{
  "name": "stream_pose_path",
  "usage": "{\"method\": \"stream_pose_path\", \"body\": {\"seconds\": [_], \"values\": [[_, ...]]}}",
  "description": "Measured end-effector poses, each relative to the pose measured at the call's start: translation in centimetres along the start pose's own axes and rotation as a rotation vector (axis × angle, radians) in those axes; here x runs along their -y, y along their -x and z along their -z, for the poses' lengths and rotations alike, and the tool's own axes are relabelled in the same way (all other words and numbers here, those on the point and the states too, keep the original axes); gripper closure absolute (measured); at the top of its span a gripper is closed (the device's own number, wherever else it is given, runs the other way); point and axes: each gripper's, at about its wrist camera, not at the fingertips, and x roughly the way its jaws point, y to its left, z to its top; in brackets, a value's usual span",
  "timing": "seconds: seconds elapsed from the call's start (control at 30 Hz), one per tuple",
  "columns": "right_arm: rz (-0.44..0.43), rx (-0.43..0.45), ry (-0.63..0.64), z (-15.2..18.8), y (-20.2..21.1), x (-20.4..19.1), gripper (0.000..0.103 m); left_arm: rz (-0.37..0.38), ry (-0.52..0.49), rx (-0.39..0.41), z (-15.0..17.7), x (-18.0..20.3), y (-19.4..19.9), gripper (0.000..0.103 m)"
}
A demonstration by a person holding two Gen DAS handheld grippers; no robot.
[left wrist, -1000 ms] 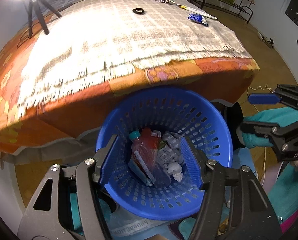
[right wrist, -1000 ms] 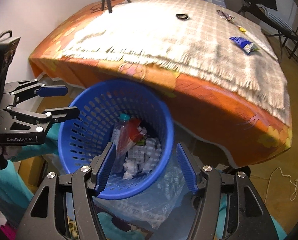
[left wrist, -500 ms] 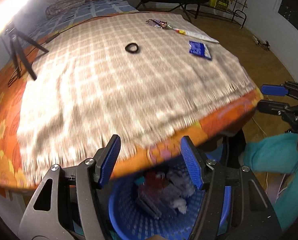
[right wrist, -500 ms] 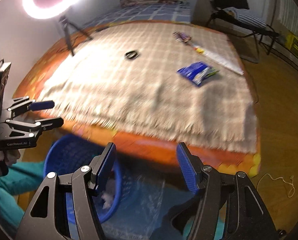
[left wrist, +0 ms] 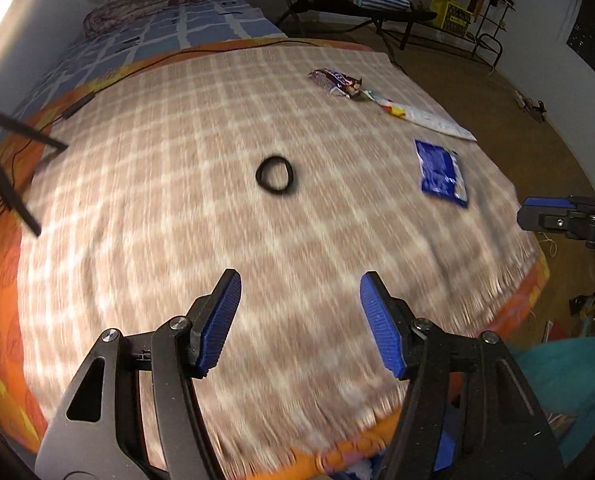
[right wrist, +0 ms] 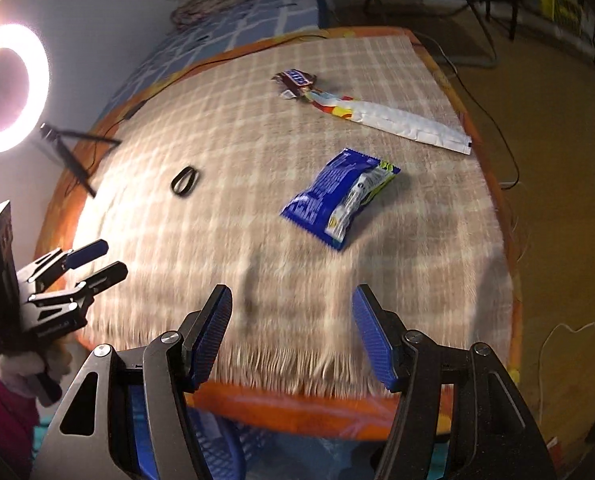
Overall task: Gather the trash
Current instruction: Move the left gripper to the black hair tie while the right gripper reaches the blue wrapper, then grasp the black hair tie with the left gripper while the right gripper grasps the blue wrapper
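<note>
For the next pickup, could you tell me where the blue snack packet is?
The blue snack packet lies on the checked blanket, right of the black ring, before the long white wrapper.

My left wrist camera: above near edge of bed point(left wrist: 177, 240), tilted down, facing across checked blanket. My right wrist camera: same edge, further right, same heading, lower. Both share blue snack packet point(right wrist: 337, 200), black ring point(left wrist: 275, 175), long white wrapper point(right wrist: 405, 124). Each sees other's gripper at frame side.
</note>
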Motion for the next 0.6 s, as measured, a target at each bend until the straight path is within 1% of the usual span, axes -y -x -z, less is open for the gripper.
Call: {"method": "stream_pose_path", "body": {"seconds": [0.2, 0.33, 0.4, 0.43, 0.47, 0.6], "values": [[0.013, -0.007, -0.067, -2.5, -2.6, 1.5, 0.041, 0.016, 0.021, -0.013, -3.0, -1.0, -2.7, 0.039], [0.005, -0.033, -0.125, -3.9, -4.8, 2.8, 0.041, 0.014, 0.032, -0.021, -4.8, -1.7, -4.7, 0.039], [0.007, -0.040, -0.134, -4.4, -5.6, 3.1, 0.041, 0.014, 0.031, -0.031, -5.5, -1.9, -5.7, 0.043], [0.010, -0.041, -0.137, -4.6, -6.0, 3.2, 0.041, 0.015, 0.035, -0.038, -5.9, -2.1, -6.4, 0.049], [0.010, -0.040, -0.141, -4.8, -6.2, 3.3, 0.041, 0.016, 0.039, -0.043, -6.1, -2.3, -6.8, 0.050], [0.017, -0.041, -0.150, -5.6, -7.2, 3.7, 0.041, 0.012, 0.067, -0.053, -7.0, -3.1, -8.5, 0.050]]}}
